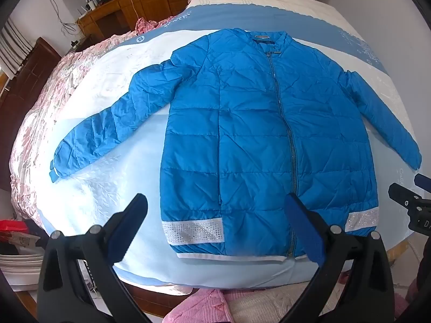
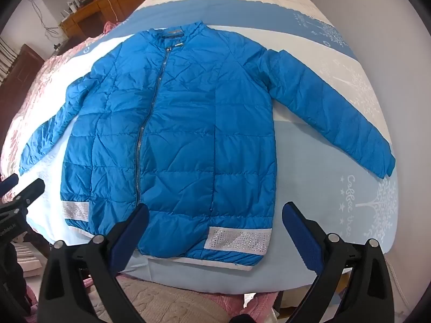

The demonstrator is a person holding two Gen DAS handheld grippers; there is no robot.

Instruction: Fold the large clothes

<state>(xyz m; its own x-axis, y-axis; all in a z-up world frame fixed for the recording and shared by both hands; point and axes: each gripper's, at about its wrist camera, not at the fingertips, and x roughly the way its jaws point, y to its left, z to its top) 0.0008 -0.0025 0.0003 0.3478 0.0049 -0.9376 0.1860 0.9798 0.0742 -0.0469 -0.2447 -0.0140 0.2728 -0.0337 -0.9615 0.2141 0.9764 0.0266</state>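
Note:
A blue quilted jacket [image 1: 256, 123] [image 2: 175, 123] lies flat and zipped on the bed, front up, collar far, both sleeves spread outward. Its hem has silver studded bands [image 1: 192, 232] [image 2: 237, 238] near the bed's front edge. My left gripper [image 1: 215, 215] hangs above the hem's left half, open, nothing between its blue pads. My right gripper [image 2: 215, 220] hovers over the hem's right half, also open and holding nothing. Each gripper shows at the edge of the other's view, the right one [image 1: 409, 202] and the left one [image 2: 18, 193].
The bed carries a blue and white cover [image 1: 113, 188] [image 2: 336, 188] with a pink floral quilt [image 1: 43, 107] along its left side. Pink and beige cloth [image 1: 229, 304] lies below the front edge. Wooden furniture [image 1: 107, 16] stands at the far left.

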